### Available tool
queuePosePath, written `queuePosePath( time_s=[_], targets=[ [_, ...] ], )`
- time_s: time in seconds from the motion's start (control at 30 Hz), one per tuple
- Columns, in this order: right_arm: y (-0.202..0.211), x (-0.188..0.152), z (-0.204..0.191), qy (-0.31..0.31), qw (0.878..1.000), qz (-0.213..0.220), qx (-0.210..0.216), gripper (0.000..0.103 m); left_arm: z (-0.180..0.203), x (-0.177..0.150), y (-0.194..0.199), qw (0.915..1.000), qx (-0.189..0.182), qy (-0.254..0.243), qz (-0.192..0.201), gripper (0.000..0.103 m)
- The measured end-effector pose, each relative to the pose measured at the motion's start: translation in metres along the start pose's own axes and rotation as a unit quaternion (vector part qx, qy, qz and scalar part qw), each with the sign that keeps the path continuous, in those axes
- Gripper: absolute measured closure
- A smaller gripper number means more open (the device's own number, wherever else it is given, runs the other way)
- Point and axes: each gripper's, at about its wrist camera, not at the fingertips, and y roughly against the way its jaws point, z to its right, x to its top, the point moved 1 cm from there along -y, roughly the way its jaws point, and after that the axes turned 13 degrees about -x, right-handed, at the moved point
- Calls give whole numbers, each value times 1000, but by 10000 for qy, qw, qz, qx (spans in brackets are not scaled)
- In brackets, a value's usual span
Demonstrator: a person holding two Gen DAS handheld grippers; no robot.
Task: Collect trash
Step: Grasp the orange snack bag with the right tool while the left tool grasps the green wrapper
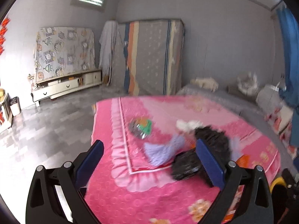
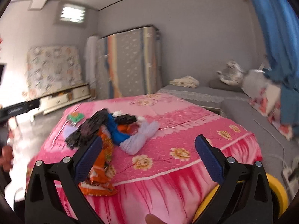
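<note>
While the crumpled black plastic bag (image 1: 188, 165) lies among wrappers on the pink floral bed (image 1: 149, 196), we should lower our left gripper (image 1: 149, 165) (fingers apart, like the right gripper (image 2: 148, 160)) squarely over it.

A home bedroom: pink floral bedspread (image 2: 186, 123), upright mattress (image 1: 151, 56), blue curtain (image 2: 271, 28).
</note>
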Motion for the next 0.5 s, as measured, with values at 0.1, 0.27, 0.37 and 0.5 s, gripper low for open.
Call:
queuePosePath(
  time_s=[0.1,0.27,0.37,0.5],
  targets=[
    [-10,-3,-11,115,9977,-362,567,8,-7,-7,-14,9988,-214,-378,-212,8],
    [-22,-10,-42,498,9882,-858,1163,8,-16,-10,-41,9967,-411,-397,-577,8],
    [-27,-8,-54,682,9845,-920,1326,8,-22,-1,-64,9957,-348,-457,-733,8],
    [-37,-5,-67,807,9808,-1065,1422,8,-33,11,-96,9941,-317,-269,-999,8]
  ],
)
